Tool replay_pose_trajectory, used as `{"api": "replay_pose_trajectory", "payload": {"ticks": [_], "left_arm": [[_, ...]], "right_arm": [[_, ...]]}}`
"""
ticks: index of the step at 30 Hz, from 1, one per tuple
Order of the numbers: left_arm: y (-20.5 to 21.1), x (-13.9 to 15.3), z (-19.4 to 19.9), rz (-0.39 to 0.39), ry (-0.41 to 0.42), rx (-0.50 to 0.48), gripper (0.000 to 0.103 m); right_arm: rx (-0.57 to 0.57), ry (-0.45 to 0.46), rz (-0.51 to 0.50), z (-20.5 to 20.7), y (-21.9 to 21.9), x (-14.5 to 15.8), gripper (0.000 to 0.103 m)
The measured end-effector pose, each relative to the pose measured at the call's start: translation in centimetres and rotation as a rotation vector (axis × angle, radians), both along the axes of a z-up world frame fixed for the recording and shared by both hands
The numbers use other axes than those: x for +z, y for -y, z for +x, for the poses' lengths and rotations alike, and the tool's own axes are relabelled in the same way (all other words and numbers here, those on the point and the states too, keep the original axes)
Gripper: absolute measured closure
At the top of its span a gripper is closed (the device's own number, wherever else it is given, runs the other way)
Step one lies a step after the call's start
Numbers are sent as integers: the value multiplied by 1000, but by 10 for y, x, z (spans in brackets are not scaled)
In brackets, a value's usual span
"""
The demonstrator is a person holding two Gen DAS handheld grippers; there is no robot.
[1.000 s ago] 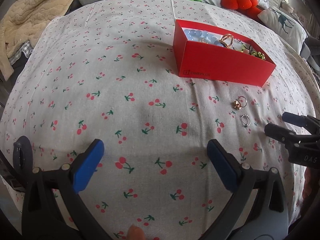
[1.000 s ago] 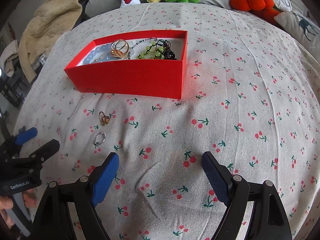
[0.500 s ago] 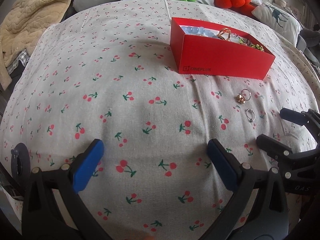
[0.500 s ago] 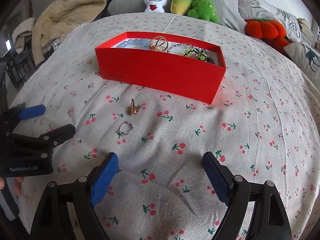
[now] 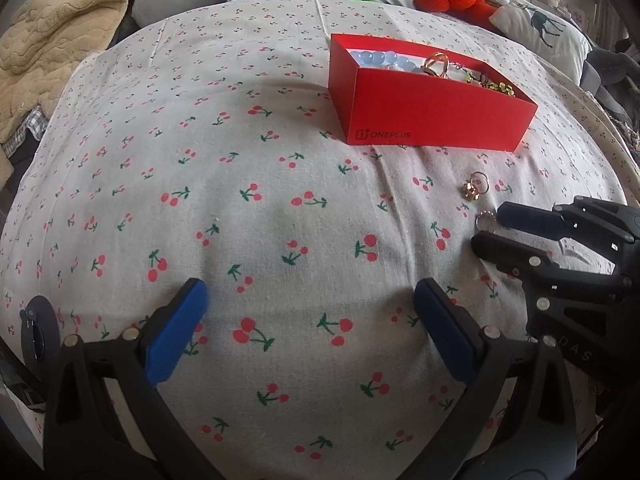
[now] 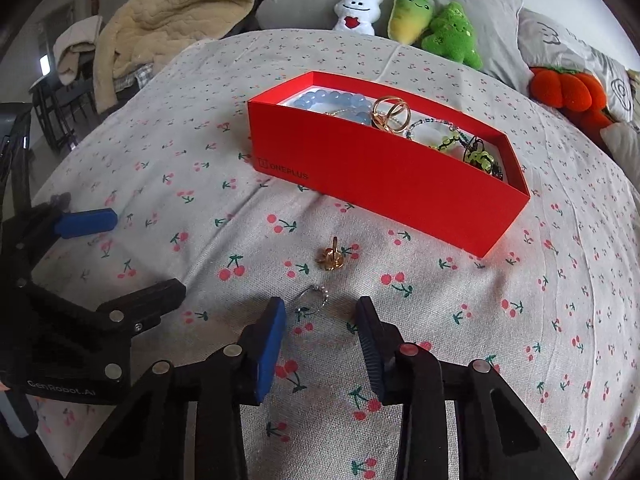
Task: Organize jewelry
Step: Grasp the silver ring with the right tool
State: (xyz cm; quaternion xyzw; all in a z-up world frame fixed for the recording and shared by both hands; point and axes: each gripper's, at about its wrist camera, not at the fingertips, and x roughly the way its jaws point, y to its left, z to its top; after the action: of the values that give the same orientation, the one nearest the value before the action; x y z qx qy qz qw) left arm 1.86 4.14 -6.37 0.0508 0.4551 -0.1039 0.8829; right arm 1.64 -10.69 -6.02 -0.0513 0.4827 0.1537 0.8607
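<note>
The right gripper [image 6: 320,320] is seen with its jaws released but narrowed, set either side of a silver ring [image 6: 314,298] lying on the bed [image 6: 520,320]; the ring is not yet gripped. Half a second ago these jaws were spread wide and the ring lay well ahead of them, so an approach has been made and a pinch is judged to be the step in hand. Just beyond the silver ring, a gold ring [image 6: 330,258] is seen on the cherry-print sheet, apart from it. Further on, the red box [image 6: 380,176] is set, already holding blue beads, gold rings and green beads; both loose rings are judged to belong there.

The left gripper [image 5: 308,320] is held low over bare sheet, its jaws released and wide, nothing between them, as it was a second ago. Plush toys [image 6: 404,16] and a tan blanket [image 6: 180,8] are seen at the far edge.
</note>
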Motion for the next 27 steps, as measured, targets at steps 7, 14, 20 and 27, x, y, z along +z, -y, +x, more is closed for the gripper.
{"api": "replay_pose_trajectory", "payload": {"ticks": [7,14,20,27], "left_arm": [[1,0,-2,3,3,-8,0],[1,0,-3,2,4,-7,0],[2,0,-4,-1,15,-7,0],[1,1,-4,-3,9,-19,0]], "right_arm": [[29,-3,21,3,-2,0,86],[28,-2,29,1,-2,1,88],[18,-8,42,-2,3,3,89],[5,-24,60,-5,10,6,89]]}}
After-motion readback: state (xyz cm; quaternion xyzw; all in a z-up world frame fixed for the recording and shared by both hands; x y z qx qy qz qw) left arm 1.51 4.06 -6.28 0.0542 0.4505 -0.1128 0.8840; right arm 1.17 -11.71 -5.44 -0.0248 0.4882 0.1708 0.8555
